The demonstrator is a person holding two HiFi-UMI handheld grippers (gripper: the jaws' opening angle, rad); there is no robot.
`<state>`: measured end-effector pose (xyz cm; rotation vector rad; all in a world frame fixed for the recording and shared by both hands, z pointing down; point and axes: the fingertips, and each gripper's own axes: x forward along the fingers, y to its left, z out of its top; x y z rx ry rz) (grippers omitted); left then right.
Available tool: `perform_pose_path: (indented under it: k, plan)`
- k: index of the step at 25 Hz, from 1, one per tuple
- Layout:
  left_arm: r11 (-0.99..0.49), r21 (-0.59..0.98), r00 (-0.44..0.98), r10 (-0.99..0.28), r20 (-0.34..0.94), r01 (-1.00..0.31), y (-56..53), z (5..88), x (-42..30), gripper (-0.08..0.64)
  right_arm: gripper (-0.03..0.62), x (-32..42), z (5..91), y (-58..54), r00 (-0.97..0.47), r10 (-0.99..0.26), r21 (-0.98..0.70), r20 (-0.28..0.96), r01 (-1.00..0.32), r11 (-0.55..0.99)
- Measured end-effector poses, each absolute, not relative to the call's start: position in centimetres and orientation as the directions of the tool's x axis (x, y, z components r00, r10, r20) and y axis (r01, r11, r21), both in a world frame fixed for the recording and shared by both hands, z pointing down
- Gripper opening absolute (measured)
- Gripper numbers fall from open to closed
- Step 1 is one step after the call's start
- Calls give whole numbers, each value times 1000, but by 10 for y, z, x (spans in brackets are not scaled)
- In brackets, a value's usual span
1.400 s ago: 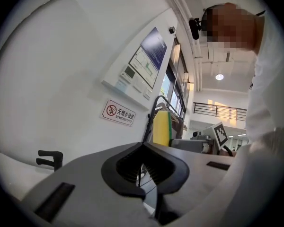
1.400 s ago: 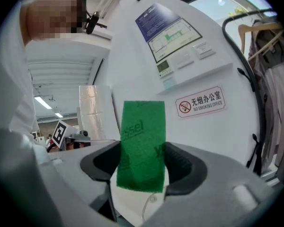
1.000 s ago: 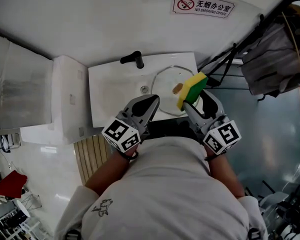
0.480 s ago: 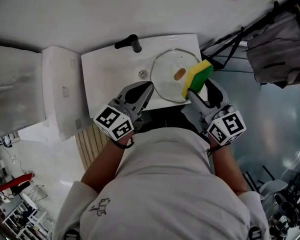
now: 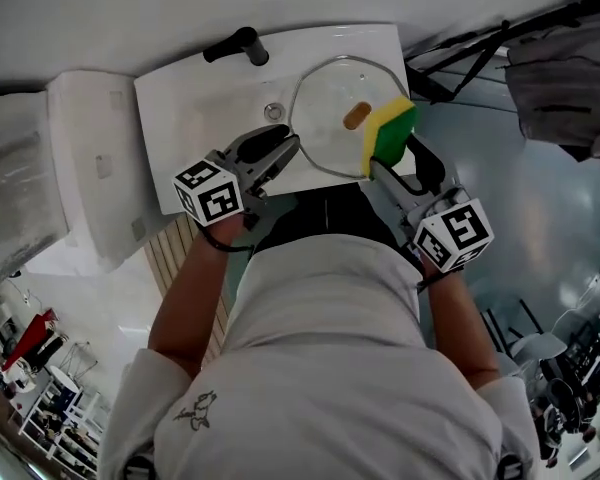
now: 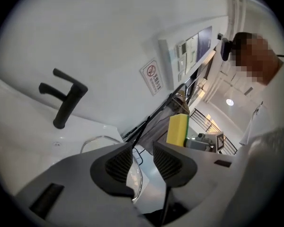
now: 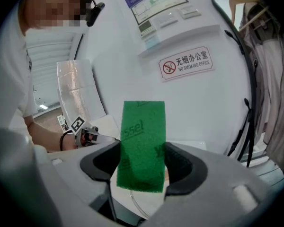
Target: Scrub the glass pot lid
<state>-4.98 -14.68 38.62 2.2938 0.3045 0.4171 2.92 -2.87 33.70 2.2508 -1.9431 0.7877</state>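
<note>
The round glass pot lid [image 5: 330, 118] with its brown knob [image 5: 355, 116] lies in the white sink [image 5: 190, 118]. My right gripper [image 5: 385, 158] is shut on a yellow and green sponge [image 5: 389, 131], which it holds upright over the lid's right rim. In the right gripper view the sponge's green face [image 7: 142, 143] fills the gap between the jaws. My left gripper [image 5: 280, 146] hovers at the sink's front edge, left of the lid. Its jaws have just been opening, and nothing is between them [image 6: 142, 160]. The lid's rim [image 6: 97, 140] shows beyond them.
A black faucet [image 5: 235, 46] stands at the back of the sink, with the drain [image 5: 272, 113] in front of it. A white cabinet [image 5: 90, 168] adjoins the sink on the left. Hanging clothes on a dark rack [image 5: 570, 68] stand to the right. A slatted wooden mat [image 5: 185, 268] lies below.
Both grippers have dropped closer to the sink. The left gripper has rolled and its jaws have parted. The sponge stays gripped in the right gripper, now at the lid's right rim.
</note>
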Motion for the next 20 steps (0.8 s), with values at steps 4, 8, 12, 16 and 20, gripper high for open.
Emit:
perform_pose_path:
  k: [4,8,12,16,20]
  plan:
    - [-611,790,890,387,240,52,-155,438,-45,172,288,27,368,-30,30,-882,-278,471,-943,-180]
    - [-555,832,852,432,296,-8,-161,500,-48,214,288,19,399,-33,-20,-851,-287,526,-945,-155]
    - [-486,872,821,473,318,-58,-163,550,-50,228,288,16,427,-30,-41,-818,-278,573,-949,-147]
    - [-393,917,809,516,283,-70,-171,582,-46,229,288,15,455,-31,-72,-781,-264,620,-957,-121]
    - [-294,953,769,594,236,-65,-162,603,-38,229,288,8,478,-29,-119,-747,-267,654,-960,-81]
